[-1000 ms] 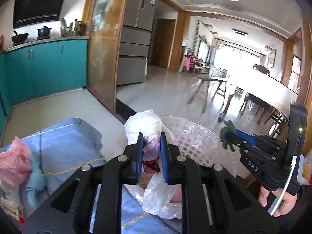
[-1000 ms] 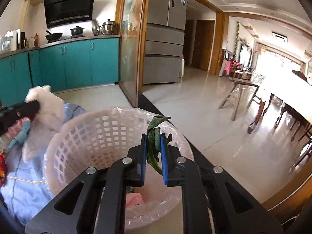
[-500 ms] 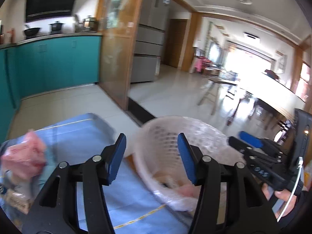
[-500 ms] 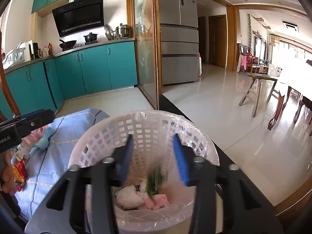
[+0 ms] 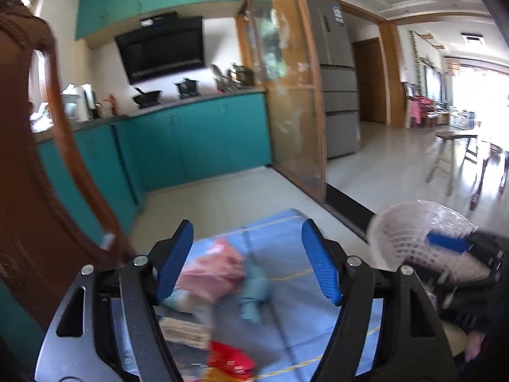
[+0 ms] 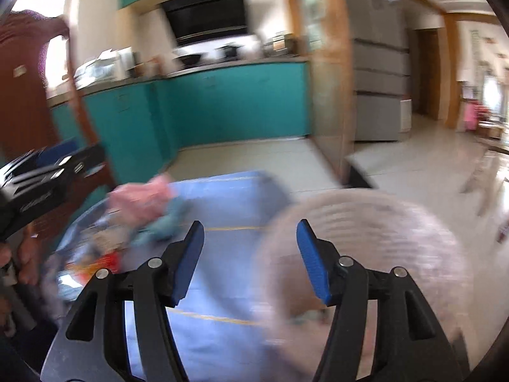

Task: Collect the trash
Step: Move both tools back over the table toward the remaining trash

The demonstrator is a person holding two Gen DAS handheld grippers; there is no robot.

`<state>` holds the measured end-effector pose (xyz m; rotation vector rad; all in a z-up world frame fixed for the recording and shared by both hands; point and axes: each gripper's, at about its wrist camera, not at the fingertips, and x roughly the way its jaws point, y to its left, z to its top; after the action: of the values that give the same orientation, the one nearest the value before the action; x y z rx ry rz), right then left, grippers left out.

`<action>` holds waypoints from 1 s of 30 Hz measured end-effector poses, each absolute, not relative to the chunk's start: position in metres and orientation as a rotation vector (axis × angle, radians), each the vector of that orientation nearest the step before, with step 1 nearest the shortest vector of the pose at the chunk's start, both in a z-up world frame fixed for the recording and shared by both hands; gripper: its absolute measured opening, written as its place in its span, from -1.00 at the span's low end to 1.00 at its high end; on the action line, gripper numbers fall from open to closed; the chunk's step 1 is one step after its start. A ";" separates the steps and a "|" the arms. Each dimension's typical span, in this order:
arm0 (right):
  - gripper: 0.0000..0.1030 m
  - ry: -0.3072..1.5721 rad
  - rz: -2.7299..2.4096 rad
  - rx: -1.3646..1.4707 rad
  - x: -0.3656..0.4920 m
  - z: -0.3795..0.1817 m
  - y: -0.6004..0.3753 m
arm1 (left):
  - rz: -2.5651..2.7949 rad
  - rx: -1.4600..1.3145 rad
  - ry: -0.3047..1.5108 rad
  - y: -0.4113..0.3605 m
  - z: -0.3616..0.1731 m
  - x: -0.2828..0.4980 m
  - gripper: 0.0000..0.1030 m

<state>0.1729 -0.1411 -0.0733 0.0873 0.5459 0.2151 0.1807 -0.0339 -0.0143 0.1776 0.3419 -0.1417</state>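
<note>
Both hand-held grippers empty and opening above the trash-strewn worktop.

I see the left hand-held gripper [image 5: 247, 262] with its blue pads spread wide and its jaws opening, nothing between them; it hangs over a pink plastic bag [image 5: 211, 273], a teal scrap [image 5: 254, 299] just beside it and a red wrapper [image 5: 229, 358] nearer the camera, all lying on the blue cloth [image 5: 318, 318] covering the worktop. The right hand-held gripper [image 6: 249, 262] is likewise opening and holds nothing. The white lattice waste basket [image 6: 381, 222], lined with clear plastic, stands at the cloth's right edge; its contents are too blurred for me to identify. A brown wooden chair back [image 5: 28, 159] rises at left.
</note>
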 end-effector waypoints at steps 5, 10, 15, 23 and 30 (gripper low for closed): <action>0.22 0.601 0.393 -0.022 0.180 -0.084 -0.072 | -0.087 0.104 0.336 0.006 -0.003 0.173 0.43; 0.23 0.681 0.487 -0.072 0.182 -0.105 -0.035 | -0.083 0.045 0.333 0.029 0.006 0.166 0.53; 0.35 0.744 0.549 -0.067 0.190 -0.119 -0.013 | -0.065 0.045 0.320 0.039 0.009 0.162 0.57; 0.38 0.762 0.599 -0.050 0.195 -0.124 0.007 | -0.054 0.054 0.333 0.059 0.008 0.159 0.58; 0.40 0.752 0.662 -0.069 0.191 -0.122 0.017 | -0.049 0.040 0.347 0.070 0.008 0.161 0.58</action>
<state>0.1909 0.0172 -0.1216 -0.0687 0.7517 0.6616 0.1613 0.0698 0.0079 0.0398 0.3475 -0.0486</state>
